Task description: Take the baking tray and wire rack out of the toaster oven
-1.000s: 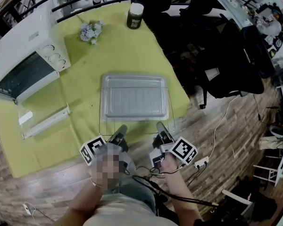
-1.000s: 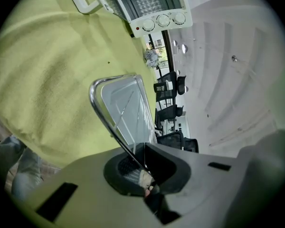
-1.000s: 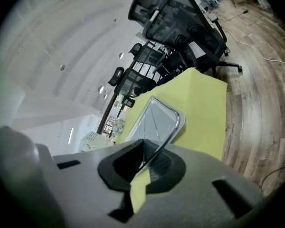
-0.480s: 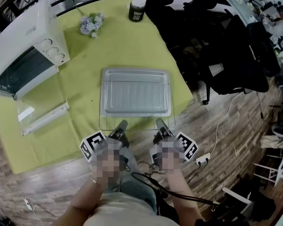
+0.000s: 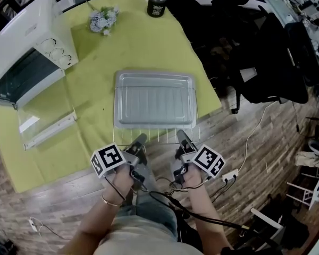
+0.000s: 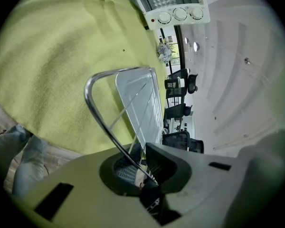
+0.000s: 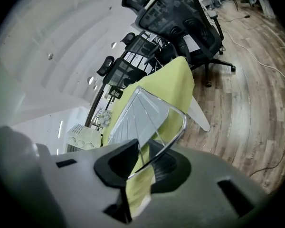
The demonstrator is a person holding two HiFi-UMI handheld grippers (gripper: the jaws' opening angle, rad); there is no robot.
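Green cloth covers the counter (image 5: 143,52), which stands on a wood-plank floor (image 5: 255,158), with dark office chairs (image 5: 266,62) crowded beyond its right side. At the counter's left a white toaster oven (image 5: 26,47) is seen, its glass door (image 5: 42,121) folded down onto the cloth. The baking tray (image 5: 154,100) is laid on the wire rack (image 5: 159,136), both outside the oven and set at the counter's near edge, with the rack's front bar jutting past the tray toward the person. That bar is clamped by the left gripper (image 5: 140,139) close to its left corner; the fingers (image 6: 164,163) are closed tight on the wire. The right gripper (image 5: 181,137) is held at the bar near the right corner. Its fingers (image 7: 118,163) have just been opening, and the wire is seen running between them with a gap, not pinched. A dark jar (image 5: 157,1) with a white lid and a small bunch of pale flowers (image 5: 105,20) are placed toward the far edge, well apart from the tray.
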